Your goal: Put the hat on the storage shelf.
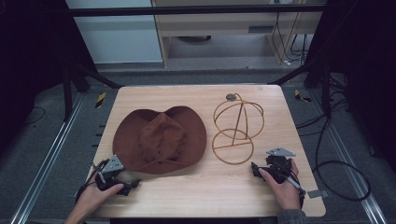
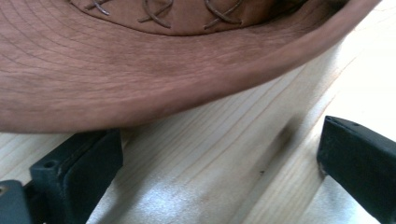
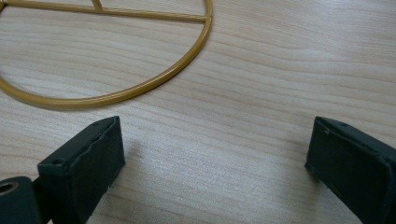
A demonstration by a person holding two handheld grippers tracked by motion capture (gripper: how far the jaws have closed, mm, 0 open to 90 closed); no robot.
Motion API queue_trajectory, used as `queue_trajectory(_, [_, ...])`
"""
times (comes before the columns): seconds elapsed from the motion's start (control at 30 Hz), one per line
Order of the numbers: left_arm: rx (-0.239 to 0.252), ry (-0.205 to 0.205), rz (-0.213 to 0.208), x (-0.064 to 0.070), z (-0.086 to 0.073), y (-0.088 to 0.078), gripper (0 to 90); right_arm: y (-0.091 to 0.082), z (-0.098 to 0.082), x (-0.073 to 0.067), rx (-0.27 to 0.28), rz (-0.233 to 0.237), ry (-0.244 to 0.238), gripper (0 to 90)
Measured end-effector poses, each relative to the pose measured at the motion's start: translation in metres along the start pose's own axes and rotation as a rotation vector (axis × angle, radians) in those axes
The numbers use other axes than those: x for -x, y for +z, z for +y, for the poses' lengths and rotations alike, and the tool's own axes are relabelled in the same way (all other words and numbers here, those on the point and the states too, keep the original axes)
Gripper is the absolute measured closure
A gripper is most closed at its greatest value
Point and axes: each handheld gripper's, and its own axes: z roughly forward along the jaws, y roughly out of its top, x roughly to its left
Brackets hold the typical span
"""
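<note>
A brown suede cowboy hat (image 1: 159, 139) lies crown up on the left half of the wooden table (image 1: 210, 186). To its right stands a gold wire hat stand (image 1: 236, 126) with a round base ring (image 3: 140, 86). My left gripper (image 1: 113, 175) rests on the table at the hat's front left brim (image 2: 163, 84), open, with the brim edge just ahead of its jaws. My right gripper (image 1: 271, 169) sits on the table to the front right of the stand's base, open, with bare wood between its jaws.
Black frame bars and cables (image 1: 336, 140) run along the floor to the right of the table. A light wooden cabinet (image 1: 224, 28) stands behind the table. The table's front edge lies just below both hands.
</note>
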Motion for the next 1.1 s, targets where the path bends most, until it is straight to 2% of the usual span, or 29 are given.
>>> queue_trajectory(0.03, [0.000,0.000,0.000,0.000,0.000,0.000,3.7,0.000,0.000,0.000,0.000,0.000,0.000,4.2])
queue_trajectory(0.2, [-0.004,0.051,-0.016,0.008,0.003,-0.001,3.7,0.000,0.000,0.000,-0.001,0.003,0.003,3.9])
queue_trajectory(0.27, [0.005,0.063,-0.007,0.010,0.004,-0.003,6.0,0.000,0.000,0.000,-0.002,0.005,0.005,3.8])
queue_trajectory(0.37, [0.034,0.047,-0.017,0.011,0.005,-0.009,6.8,0.000,0.000,0.000,-0.002,0.005,0.004,3.8])
queue_trajectory(0.47, [0.043,0.041,-0.027,0.013,0.005,-0.014,7.8,0.000,0.000,0.000,-0.002,0.004,0.004,3.8])
queue_trajectory(0.63, [0.080,0.041,-0.069,0.021,0.006,-0.025,9.1,0.000,0.000,0.000,-0.003,0.002,0.005,3.7])
queue_trajectory(0.8, [0.117,0.081,-0.168,0.032,0.010,-0.035,11.9,0.000,0.000,0.000,-0.003,0.003,0.005,3.7])
queue_trajectory(0.87, [0.135,0.093,-0.192,0.038,0.014,-0.039,12.1,0.000,0.000,0.000,-0.002,0.002,0.005,3.7])
queue_trajectory(1.0, [0.168,0.126,-0.220,0.047,0.030,-0.046,11.4,0.000,0.000,0.000,-0.002,0.001,0.005,3.7])
queue_trajectory(1.1, [0.195,0.132,-0.213,0.050,0.044,-0.051,10.0,0.000,0.000,0.000,-0.002,0.001,0.005,3.7])
